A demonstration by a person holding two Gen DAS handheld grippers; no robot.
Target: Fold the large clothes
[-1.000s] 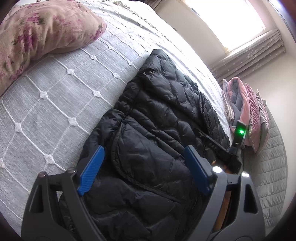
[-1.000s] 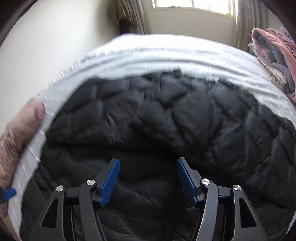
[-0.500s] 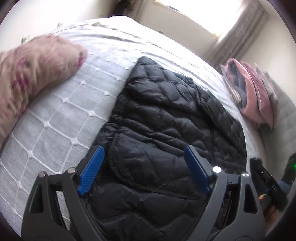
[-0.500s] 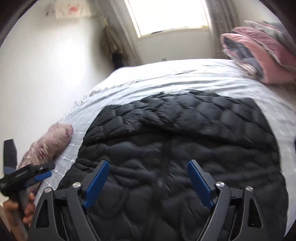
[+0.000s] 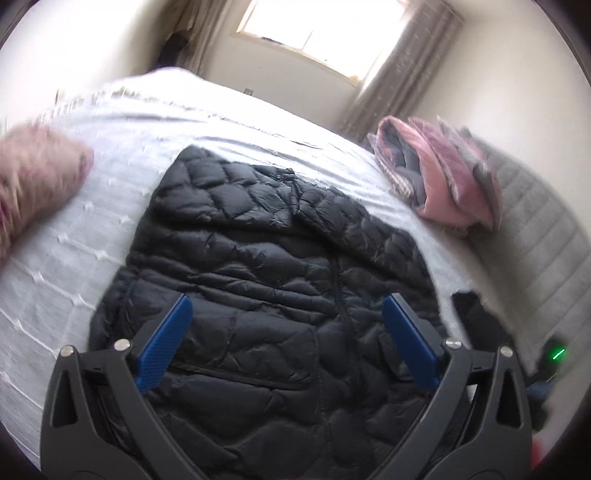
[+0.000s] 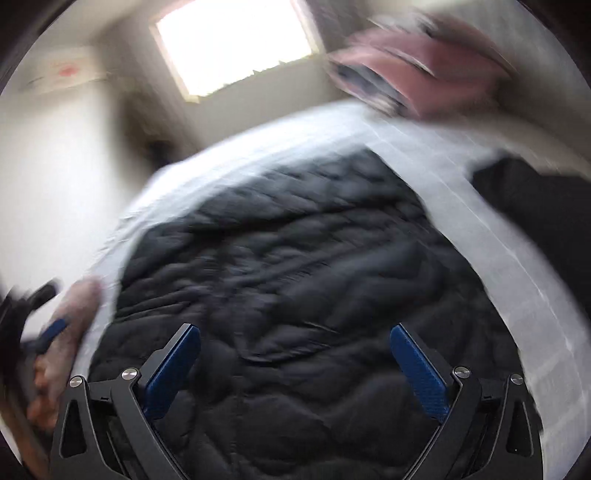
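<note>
The left gripper (image 5: 284, 339) and right gripper (image 6: 295, 365) both hang above the bed with their blue-padded jaws opening wide, nothing pressed between them. Below them a black quilted puffer jacket (image 5: 280, 266) lies spread flat on the white stitched bedspread (image 5: 110, 206). Farther off sit a floral pink pillow (image 5: 33, 177) and a folded pink-and-grey garment pile (image 5: 439, 181). Beyond is a bright window (image 5: 317, 33).

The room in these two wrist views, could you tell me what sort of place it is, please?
Most likely a bedroom: a bed under a pale quilted cover, a floral pillow at its side, and a curtained window behind. A black puffer jacket lies spread on it.
</note>
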